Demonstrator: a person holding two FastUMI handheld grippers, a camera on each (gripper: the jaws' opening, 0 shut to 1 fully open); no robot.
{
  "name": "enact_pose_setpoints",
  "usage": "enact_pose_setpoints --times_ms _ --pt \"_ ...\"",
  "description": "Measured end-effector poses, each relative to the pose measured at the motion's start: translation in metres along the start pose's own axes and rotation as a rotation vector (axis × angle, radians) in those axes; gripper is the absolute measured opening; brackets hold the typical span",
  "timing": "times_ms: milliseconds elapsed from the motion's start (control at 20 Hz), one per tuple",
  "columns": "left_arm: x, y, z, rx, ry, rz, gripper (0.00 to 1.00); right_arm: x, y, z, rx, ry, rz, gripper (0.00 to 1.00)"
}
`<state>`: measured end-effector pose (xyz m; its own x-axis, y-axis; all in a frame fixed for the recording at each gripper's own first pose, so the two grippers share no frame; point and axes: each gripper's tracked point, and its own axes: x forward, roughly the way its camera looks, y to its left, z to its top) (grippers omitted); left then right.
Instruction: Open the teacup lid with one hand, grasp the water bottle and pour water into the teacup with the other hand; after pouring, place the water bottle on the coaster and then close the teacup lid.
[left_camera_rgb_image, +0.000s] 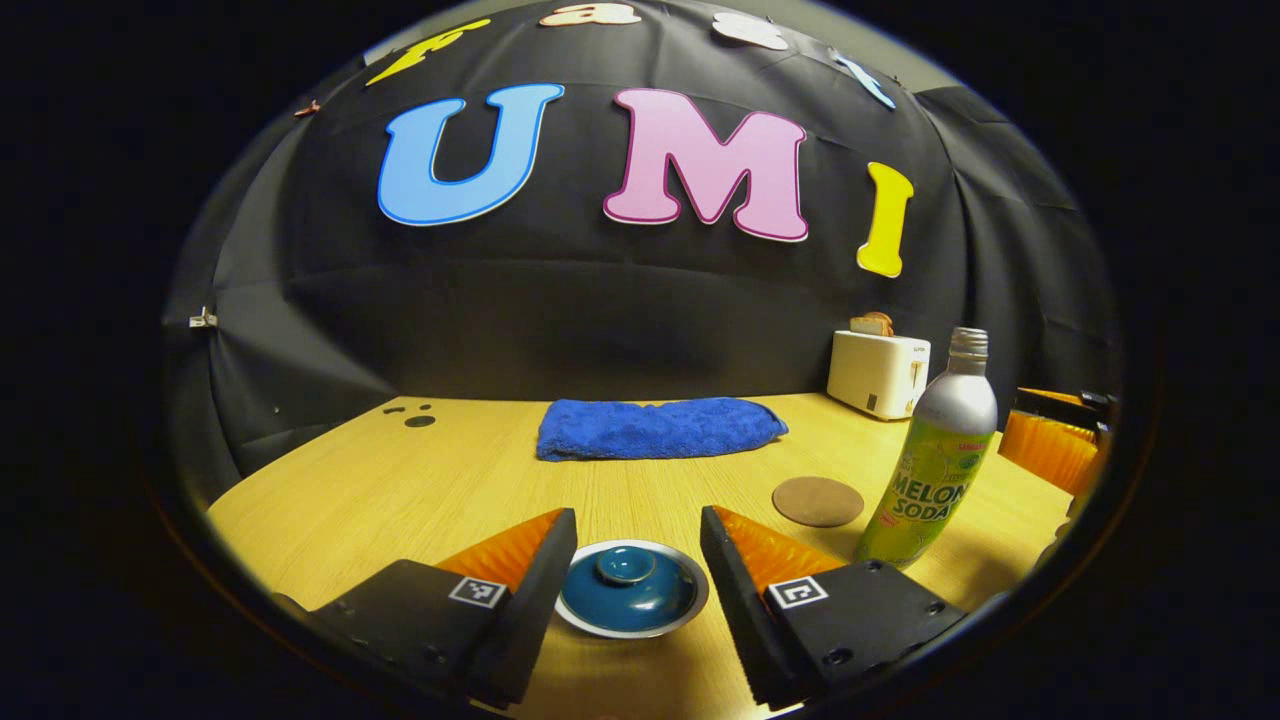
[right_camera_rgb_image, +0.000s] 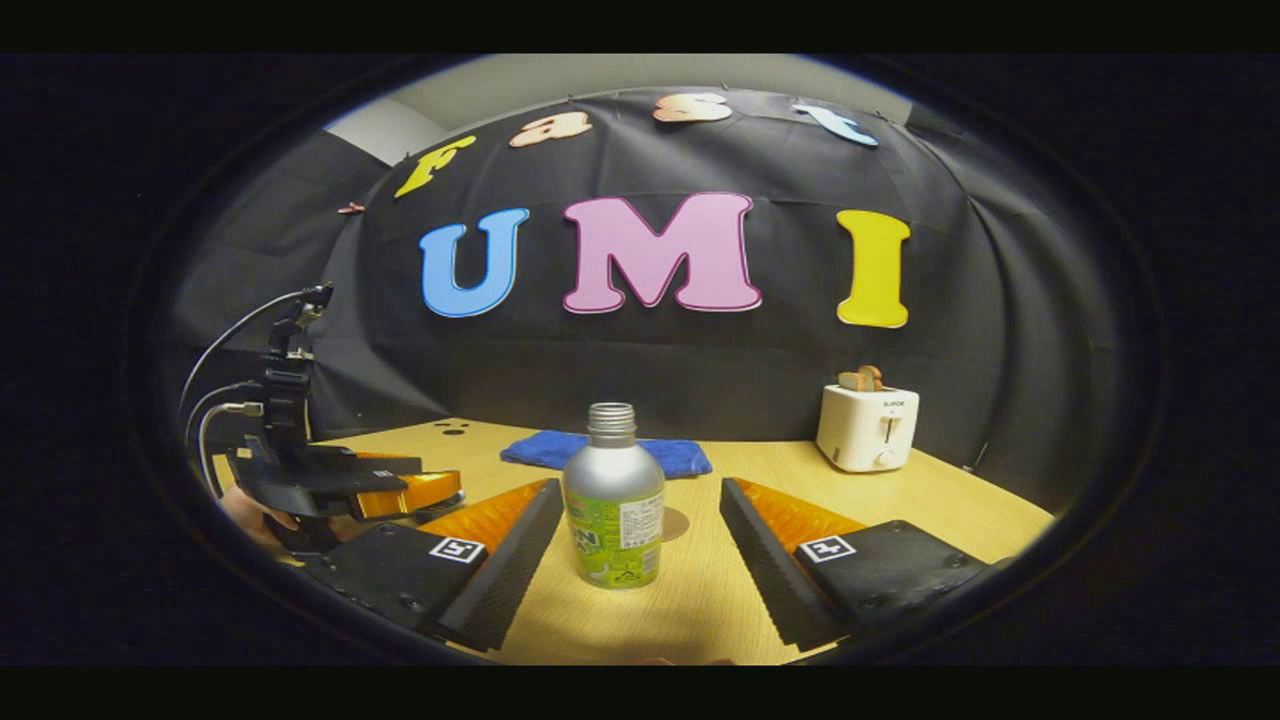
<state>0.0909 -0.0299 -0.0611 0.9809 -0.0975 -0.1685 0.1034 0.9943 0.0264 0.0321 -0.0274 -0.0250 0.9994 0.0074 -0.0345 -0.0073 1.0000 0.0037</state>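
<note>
Pale wood-grain counter ran back to a black cloth wall w/ creases; in the right gripper view a strip of grey room wall showed above the cloth. Lighting was dim, warm on the wood.

Left tool was spread wide, fingers either side of the round teal ceramic teacup lid w/ centre knob, which sat on the pale-rimmed teacup at 6 o'clock in the left gripper view. Fingers were near the rim but whether they touched it I couldn't tell. Lid was on.

Silver-topped metal water bottle w/ green label, cap off, stood upright on the counter at 4 o'clock in that view. Just beside it, toward 3 o'clock of centre, lay the round brown flat coaster, bare, apart from the bottle. Folded blue terry towel lay mid-counter near the back. Cream toaster w/ bread in slot stood at the back edge, approx 2 o'clock. Few small dark holes in the wood at 10 o'clock.

Right tool was also wide, bottle standing between the fingers w/ gaps both sides, not gripped. Coaster edge peeked from behind the bottle. Towel and toaster lay beyond. Left tool appeared at 9 o'clock w/ cables above, a hand under it.
</note>
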Motion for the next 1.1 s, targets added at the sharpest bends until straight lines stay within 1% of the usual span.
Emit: enact_pose_setpoints --times_ms 150,200,250,300,350,400,450,600,650,800,850,900,950,1050,1100 --pt "0.003 -0.001 0.002 0.02 -0.005 0.011 0.76 0.003 -0.004 -0.003 0.015 0.005 0.001 0.98" --pt "0.003 -0.002 0.002 0.03 -0.007 0.013 0.72 0.004 -0.004 -0.005 0.018 0.009 0.002 0.98" --pt "0.004 -0.003 0.0 0.039 0.0 0.012 0.71 0.005 -0.004 -0.007 0.02 0.014 0.006 0.98" --pt "0.006 -0.003 -0.003 0.046 0.015 0.016 0.66 0.006 -0.003 -0.009 0.022 0.022 0.012 0.98" --pt "0.008 -0.001 -0.004 0.06 0.027 0.036 0.6 0.006 -0.001 -0.014 0.024 0.031 0.021 0.98" --pt "0.009 0.0 -0.006 0.068 0.042 0.05 0.61 0.007 0.001 -0.016 0.027 0.037 0.025 0.98" --pt "0.01 -0.001 -0.007 0.074 0.054 0.062 0.53 0.007 0.001 -0.019 0.032 0.042 0.027 0.98" --pt "0.013 -0.003 -0.009 0.085 0.068 0.068 0.46 0.007 0.01 -0.029 0.05 0.062 0.046 0.98" --pt "0.013 -0.002 -0.008 0.085 0.069 0.075 0.36 0.009 0.011 -0.032 0.048 0.072 0.05 0.98" --pt "0.011 -0.003 -0.01 0.089 0.073 0.077 0.34 0.01 0.014 -0.037 0.044 0.081 0.057 0.98" --pt "0.012 -0.003 -0.008 0.086 0.066 0.079 0.36 0.011 0.015 -0.036 0.045 0.081 0.058 0.98" --pt "0.013 -0.003 -0.007 0.08 0.059 0.078 0.32 0.013 0.015 -0.037 0.048 0.081 0.057 0.98" --pt "0.014 -0.005 -0.006 0.075 0.053 0.075 0.33 0.015 0.014 -0.037 0.051 0.082 0.057 0.98" --pt "0.012 -0.006 -0.005 0.076 0.046 0.063 0.24 0.017 0.011 -0.04 0.055 0.087 0.046 0.98" --pt "0.012 -0.007 -0.002 0.076 0.037 0.059 0.27 0.018 0.01 -0.04 0.057 0.082 0.039 0.98"
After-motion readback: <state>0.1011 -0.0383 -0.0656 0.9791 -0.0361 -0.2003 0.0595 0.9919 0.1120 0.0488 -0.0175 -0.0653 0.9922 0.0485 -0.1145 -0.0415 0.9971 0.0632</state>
